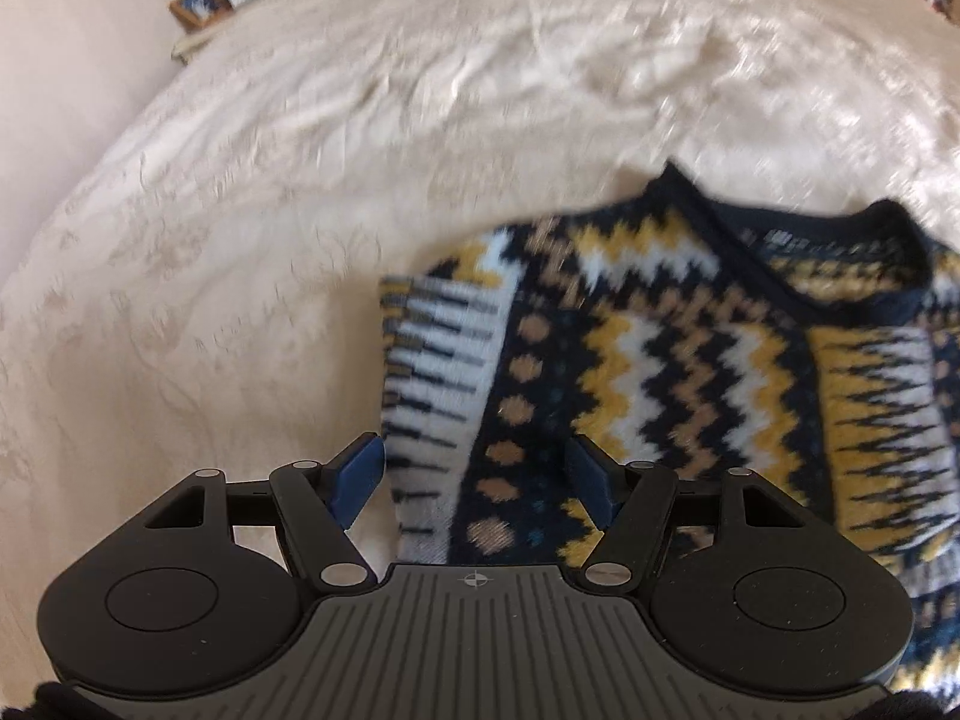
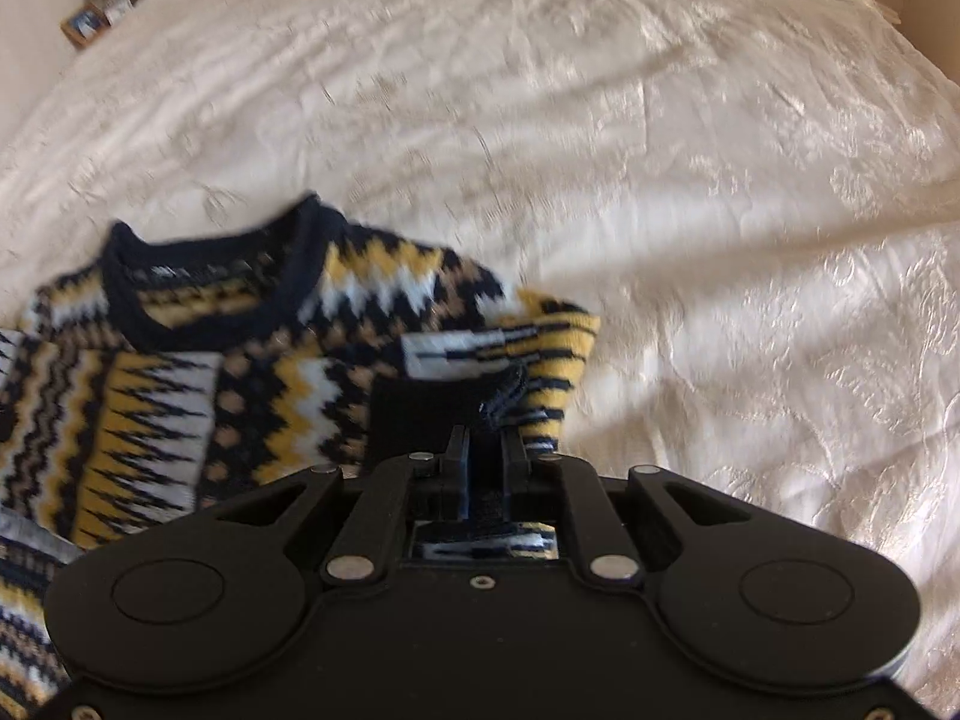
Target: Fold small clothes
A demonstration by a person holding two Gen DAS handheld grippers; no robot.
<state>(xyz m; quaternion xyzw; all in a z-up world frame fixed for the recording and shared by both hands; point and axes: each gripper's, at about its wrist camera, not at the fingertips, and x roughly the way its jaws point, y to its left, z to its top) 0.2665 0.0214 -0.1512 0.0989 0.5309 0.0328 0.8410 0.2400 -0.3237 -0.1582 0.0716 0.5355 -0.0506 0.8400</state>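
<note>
A small knitted sweater [image 1: 672, 360] in navy, yellow, white and tan zigzags lies on the white bedspread [image 1: 300, 180], its navy collar at the far side. Its left sleeve is folded in over the body. My left gripper [image 1: 474, 468] is open above the sweater's left edge, blue pads apart, holding nothing. In the right wrist view the sweater [image 2: 180, 372] lies to the left. My right gripper [image 2: 483, 444] is shut on the sweater's right sleeve cuff [image 2: 501, 399], which is drawn in over the body.
The bedspread [image 2: 720, 240] spreads wide on all sides, with wrinkles. A nightstand with a framed picture [image 1: 198, 6] and a lamp stands at the far left corner; it also shows in the right wrist view [image 2: 90, 24].
</note>
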